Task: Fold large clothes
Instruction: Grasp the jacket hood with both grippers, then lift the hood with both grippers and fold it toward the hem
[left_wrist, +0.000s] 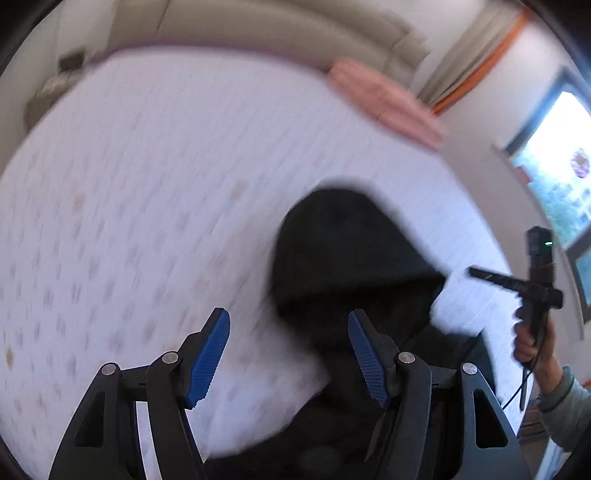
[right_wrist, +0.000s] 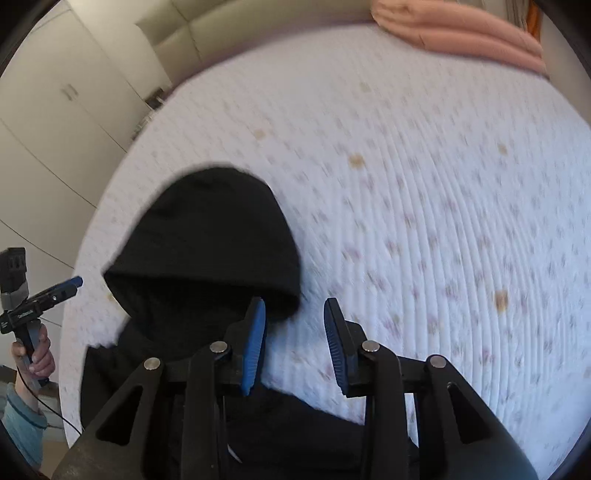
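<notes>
Hoodie (right_wrist: 207, 251) lies on the quilted bed (right_wrist: 424, 184); left gripper (left_wrist: 289, 354) and right gripper (right_wrist: 294, 343) gape empty.

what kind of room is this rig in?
Most likely a bedroom: a wide mattress with a quilted floral cover, a black hoodie lying on it, a folded pink blanket at the far edge, wardrobe doors alongside.

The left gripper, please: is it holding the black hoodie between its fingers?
No, the left gripper is open, with nothing between its fingers; the black hoodie lies beyond.

Patterned mattress (right_wrist: 424, 192); pink folded blanket (right_wrist: 461, 33) at far edge.
</notes>
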